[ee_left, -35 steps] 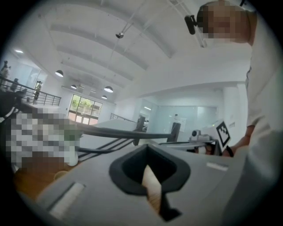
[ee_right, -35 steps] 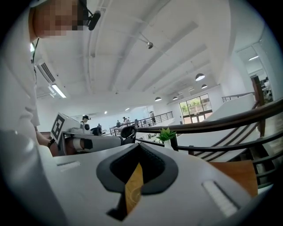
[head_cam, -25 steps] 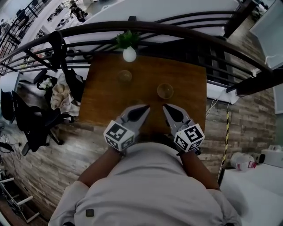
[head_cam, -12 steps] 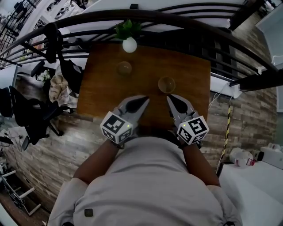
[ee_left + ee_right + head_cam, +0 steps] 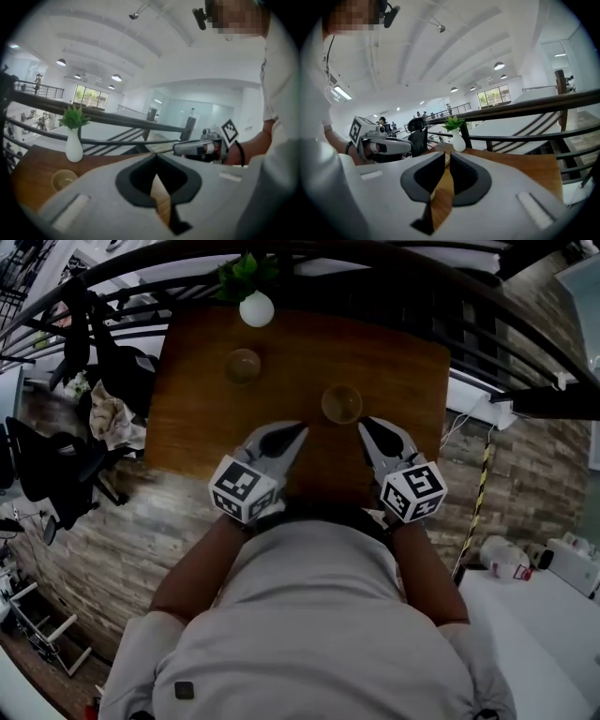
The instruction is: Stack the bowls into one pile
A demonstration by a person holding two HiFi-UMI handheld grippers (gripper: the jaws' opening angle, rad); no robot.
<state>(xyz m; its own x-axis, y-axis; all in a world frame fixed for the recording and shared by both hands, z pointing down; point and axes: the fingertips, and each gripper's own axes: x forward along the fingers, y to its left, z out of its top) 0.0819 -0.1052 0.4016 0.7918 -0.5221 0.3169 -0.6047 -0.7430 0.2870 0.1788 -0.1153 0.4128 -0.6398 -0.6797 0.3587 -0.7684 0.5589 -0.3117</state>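
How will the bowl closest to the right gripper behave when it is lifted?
The bowl looks small and rigid, so probably light. Its glossy, seemingly see-through look suggests glass or plastic: perhaps slippery, maybe fragile. Low and wide, it should slide rather than tip.

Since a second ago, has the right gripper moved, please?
Yes. The right gripper has advanced across the table toward the nearer bowl, tips now just right of its rim; its jaws are opening with nothing between them.
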